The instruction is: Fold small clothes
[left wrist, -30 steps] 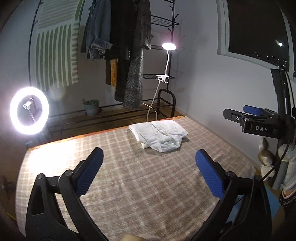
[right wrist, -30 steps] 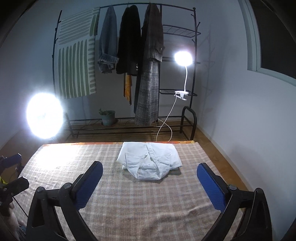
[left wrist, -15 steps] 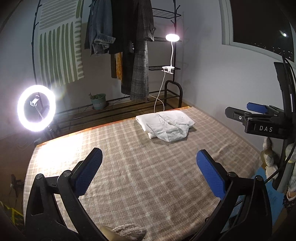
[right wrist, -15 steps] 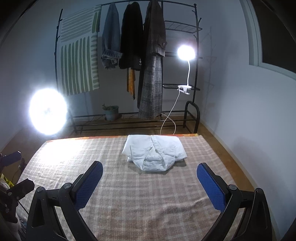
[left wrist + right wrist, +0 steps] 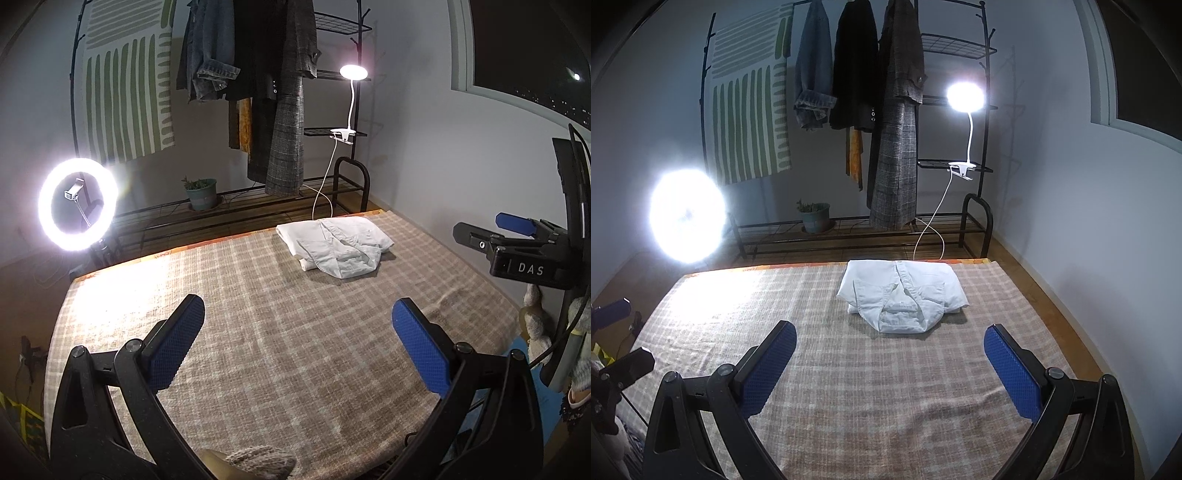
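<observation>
Near the far edge of the checked cloth [image 5: 849, 369], a white shirt [image 5: 903, 295] lies folded, with its collar toward the cameras. Both the left gripper [image 5: 297, 341] and the right gripper [image 5: 890, 363] hang above the cloth with their 2 blue fingers [image 5: 768, 363] spread wide, grasping nothing and well apart from the shirt. Behind the cloth stand a clothes rack [image 5: 982, 110] and a ring light [image 5: 77, 205].

Checked cloth [image 5: 849, 369] covers table; folded white shirt [image 5: 901, 295] lies near far edge.
</observation>
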{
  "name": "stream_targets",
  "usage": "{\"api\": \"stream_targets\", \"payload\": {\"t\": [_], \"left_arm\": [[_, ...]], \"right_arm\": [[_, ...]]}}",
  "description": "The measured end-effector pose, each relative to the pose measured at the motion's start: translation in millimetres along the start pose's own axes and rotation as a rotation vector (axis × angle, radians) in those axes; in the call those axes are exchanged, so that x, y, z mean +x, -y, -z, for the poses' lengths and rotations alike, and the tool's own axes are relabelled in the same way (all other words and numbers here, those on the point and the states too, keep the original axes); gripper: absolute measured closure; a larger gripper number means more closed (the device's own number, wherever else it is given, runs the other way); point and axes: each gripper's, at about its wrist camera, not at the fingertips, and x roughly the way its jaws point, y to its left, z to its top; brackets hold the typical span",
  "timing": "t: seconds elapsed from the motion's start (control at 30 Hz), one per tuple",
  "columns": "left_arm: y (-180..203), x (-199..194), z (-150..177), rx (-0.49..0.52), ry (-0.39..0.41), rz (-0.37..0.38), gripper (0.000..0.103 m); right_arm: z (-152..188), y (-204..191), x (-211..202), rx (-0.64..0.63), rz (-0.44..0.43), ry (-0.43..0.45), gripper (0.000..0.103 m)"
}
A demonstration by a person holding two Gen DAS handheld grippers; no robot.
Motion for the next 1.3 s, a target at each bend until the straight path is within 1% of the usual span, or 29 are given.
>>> {"api": "stream_targets", "payload": {"t": [0.43,0.77,0.9,1.1,1.3], "left_arm": [[-1,-3,-2,0.004,0.003,0.005,0.0],[2,-4,-1,0.0,0.004,0.003,0.0],[2,-7,-7,-0.006,-0.003,0.012,0.0],[5,-6,-10,0.001,0.009,-0.014,0.0],[9,-4,-7,-0.016,0.004,-0.007,0.0]], "right_arm": [[1,-9,-6,-0.026,-0.011,0.007,0.0],[3,-8,-12,-0.028,-0.015,0.011,0.0],[4,-8,-13,-0.027,-0.013,0.01,0.0],[6,-7,-13,-0.026,-0.012,0.003,0.0],[8,-7,-11,-0.027,-0.011,-0.004,0.0]]}}
